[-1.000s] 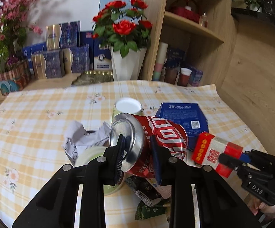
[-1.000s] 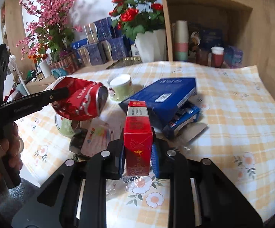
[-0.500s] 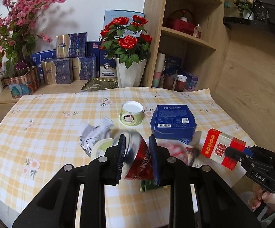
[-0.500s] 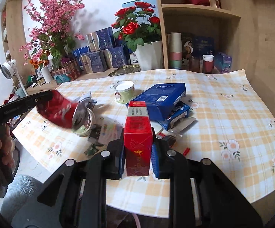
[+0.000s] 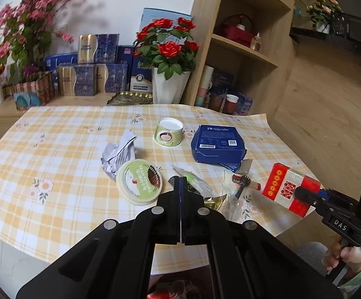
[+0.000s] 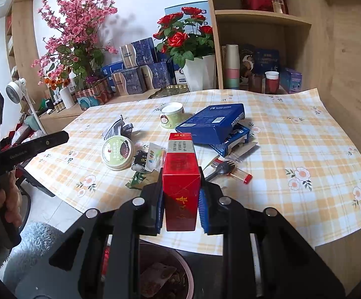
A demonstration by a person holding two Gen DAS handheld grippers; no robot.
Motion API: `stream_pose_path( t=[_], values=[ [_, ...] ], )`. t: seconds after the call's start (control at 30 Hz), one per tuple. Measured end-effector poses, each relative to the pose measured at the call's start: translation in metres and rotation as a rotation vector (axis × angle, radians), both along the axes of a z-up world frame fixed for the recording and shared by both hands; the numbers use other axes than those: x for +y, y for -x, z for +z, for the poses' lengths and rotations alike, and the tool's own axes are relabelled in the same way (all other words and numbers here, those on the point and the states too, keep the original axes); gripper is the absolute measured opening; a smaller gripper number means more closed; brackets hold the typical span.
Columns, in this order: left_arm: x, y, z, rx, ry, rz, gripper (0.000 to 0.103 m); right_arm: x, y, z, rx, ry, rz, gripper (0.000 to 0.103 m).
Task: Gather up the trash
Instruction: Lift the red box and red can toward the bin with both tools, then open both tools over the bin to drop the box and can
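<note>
Right gripper (image 6: 180, 206) clamps red pack (image 6: 180, 182) across its narrow sides: light, stiff card, crushable. Left gripper (image 5: 181, 186) clenched, just closed, nothing between jaws.

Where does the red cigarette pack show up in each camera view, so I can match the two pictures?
Left wrist view: the red cigarette pack is at lower right, clamped in the right gripper.
Right wrist view: the pack stands at centre bottom, between the gripper's pads.
Shared landmark: the blue box on the table.
</note>
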State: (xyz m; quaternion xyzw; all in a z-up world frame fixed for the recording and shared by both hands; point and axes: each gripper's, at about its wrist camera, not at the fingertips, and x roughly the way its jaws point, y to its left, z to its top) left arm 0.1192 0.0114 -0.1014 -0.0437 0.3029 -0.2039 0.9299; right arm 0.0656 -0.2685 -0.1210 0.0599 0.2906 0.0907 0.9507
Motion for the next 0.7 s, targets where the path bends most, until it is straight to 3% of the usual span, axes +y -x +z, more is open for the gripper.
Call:
stream_pose_path(
  t=[0.43,0.7],
  values=[
    [0.028,0.026,-0.005,0.019,0.017,0.007,0.0,0.018,0.015,-0.016,0.04,-0.015,0.06,0.025],
    [0.038,0.047,-0.03,0.057,0.004,0.025,0.0,0.06,0.034,-0.082,0.219,0.018,0.21,0.025]
  ],
)
